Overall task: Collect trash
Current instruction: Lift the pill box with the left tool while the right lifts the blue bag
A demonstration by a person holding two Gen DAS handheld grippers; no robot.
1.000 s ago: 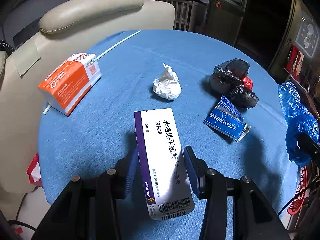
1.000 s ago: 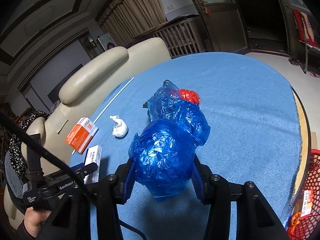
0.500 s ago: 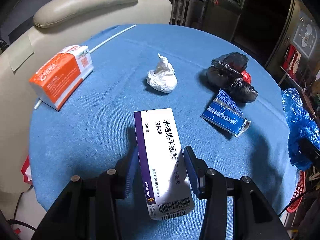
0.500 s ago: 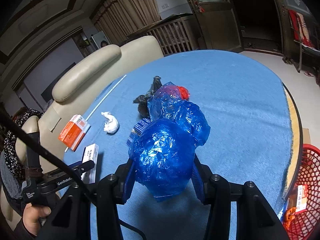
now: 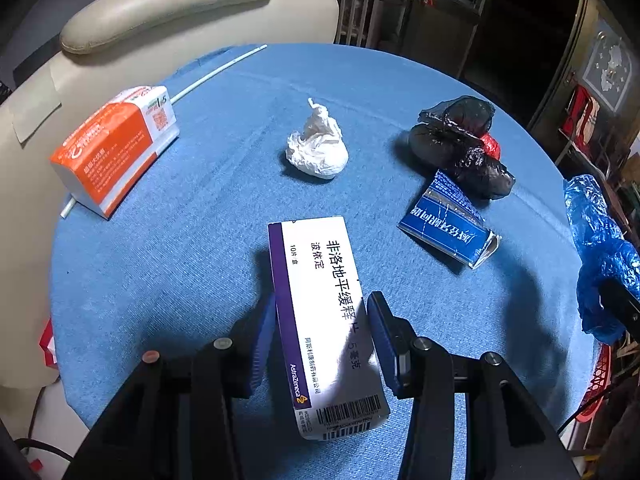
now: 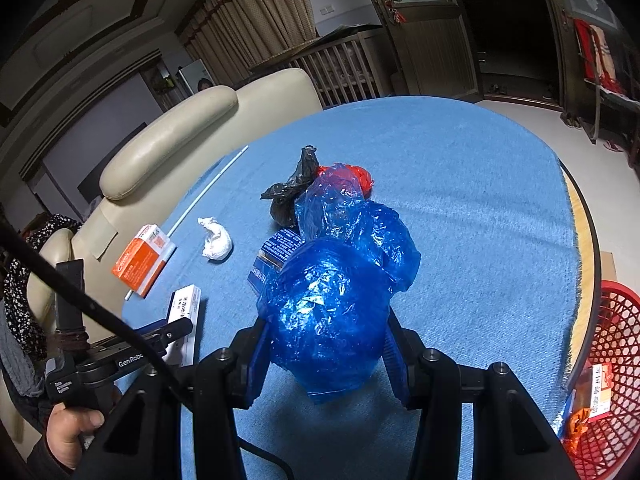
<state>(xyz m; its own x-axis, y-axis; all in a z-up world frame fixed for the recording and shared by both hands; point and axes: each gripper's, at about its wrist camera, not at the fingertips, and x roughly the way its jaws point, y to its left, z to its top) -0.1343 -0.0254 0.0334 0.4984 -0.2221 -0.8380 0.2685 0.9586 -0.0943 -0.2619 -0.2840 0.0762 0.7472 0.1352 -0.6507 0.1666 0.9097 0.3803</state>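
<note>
The round tabletop (image 5: 200,264), under a blue cloth, spreads out ahead of both tongs, and the red basket (image 6: 612,364) sits off its edge to the right of the right tongs, already holding some packets, so it is probably where the trash goes. The right tongs (image 6: 326,344) are closed partway around a crumpled blue plastic bag (image 6: 332,312), pads pressing its sides, the bundle raised above the cloth, apparently so it can be carried across to the basket. The left tongs (image 5: 322,340) are likewise partly closed, gripping a white and purple medicine box (image 5: 320,312) by its long sides, tilted up off the cloth. Ahead of them lie an orange carton (image 5: 116,148), black bags (image 5: 460,148), a flattened blue box (image 5: 448,228) and a white paper wad (image 5: 318,152), all awaiting collection
</note>
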